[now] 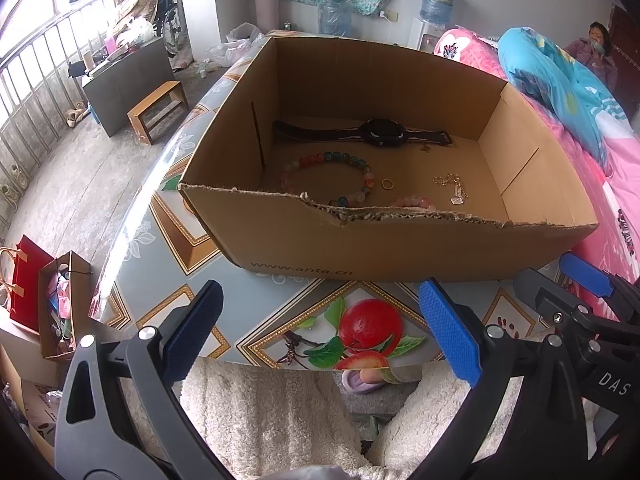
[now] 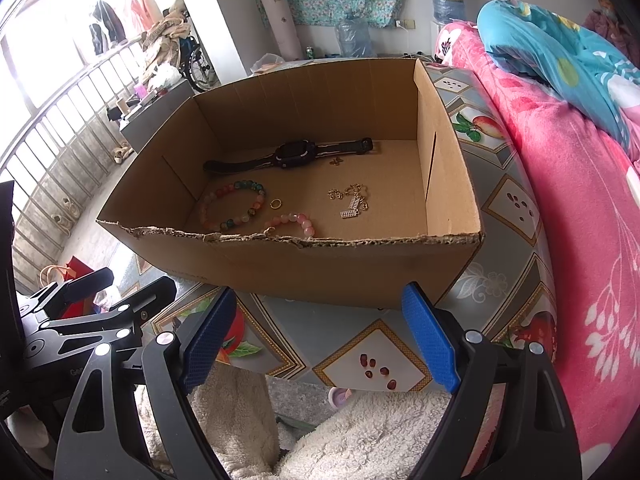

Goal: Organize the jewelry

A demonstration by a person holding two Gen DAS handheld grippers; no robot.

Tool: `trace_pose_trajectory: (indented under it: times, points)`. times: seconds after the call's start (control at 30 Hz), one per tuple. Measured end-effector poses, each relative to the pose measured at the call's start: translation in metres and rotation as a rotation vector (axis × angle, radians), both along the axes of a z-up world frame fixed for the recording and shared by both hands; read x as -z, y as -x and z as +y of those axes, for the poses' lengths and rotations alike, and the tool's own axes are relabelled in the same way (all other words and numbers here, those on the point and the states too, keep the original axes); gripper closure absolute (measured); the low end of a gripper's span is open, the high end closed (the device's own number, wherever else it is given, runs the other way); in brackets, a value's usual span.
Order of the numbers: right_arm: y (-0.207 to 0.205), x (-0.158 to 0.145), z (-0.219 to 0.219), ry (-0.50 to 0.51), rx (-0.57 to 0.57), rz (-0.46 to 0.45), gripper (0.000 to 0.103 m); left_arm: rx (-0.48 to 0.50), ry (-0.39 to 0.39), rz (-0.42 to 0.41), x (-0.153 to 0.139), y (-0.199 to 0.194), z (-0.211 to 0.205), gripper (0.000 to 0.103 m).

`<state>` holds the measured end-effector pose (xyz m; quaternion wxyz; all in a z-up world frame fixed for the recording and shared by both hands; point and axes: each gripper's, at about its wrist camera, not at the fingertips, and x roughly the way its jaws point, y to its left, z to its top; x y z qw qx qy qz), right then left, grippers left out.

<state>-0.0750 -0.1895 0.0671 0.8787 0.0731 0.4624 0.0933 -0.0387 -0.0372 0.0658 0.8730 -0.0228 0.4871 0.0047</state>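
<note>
1. Nearest, a person's legs in cream fleece (image 1: pixel 276 412) show under the table edge.
2. The left gripper (image 1: pixel 316 332) hangs over the near edge of the table, jaws spread wide with nothing between the blue pads (image 1: pixel 450 332).
3. The right gripper (image 2: pixel 320 340) sits just beside it, likewise wide open and empty.
4. The table (image 2: pixel 504 216) wears a grey cloth printed with fruit.
5. On it stands a cardboard box (image 1: pixel 400 248) with a torn near rim, apart from both grippers.
6. Inside, toward the front, lie a pink bead bracelet (image 2: pixel 294 222), a multicoloured bead bracelet (image 2: pixel 236 206), a small gold ring (image 2: pixel 276 203) between them and the gold chain bracelet (image 2: pixel 352 200).
7. Near the box's back wall lies a black watch (image 2: pixel 294 155), strap stretched flat, with a tiny gold piece (image 2: pixel 336 161) just beside it.
8. Beyond, at the right, a pink quilt (image 2: pixel 580 216) and blue bedding (image 2: pixel 560 52).
</note>
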Motion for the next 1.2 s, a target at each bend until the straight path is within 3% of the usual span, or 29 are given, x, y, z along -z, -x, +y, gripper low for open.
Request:
trace_pose_trajectory:
  times: [1.2]
  points:
    - [-0.0002, 0.0058, -0.0028, -0.001, 0.011, 0.010, 0.020, 0.006, -0.002, 0.009, 0.0048, -0.0068, -0.0027, 0.008]
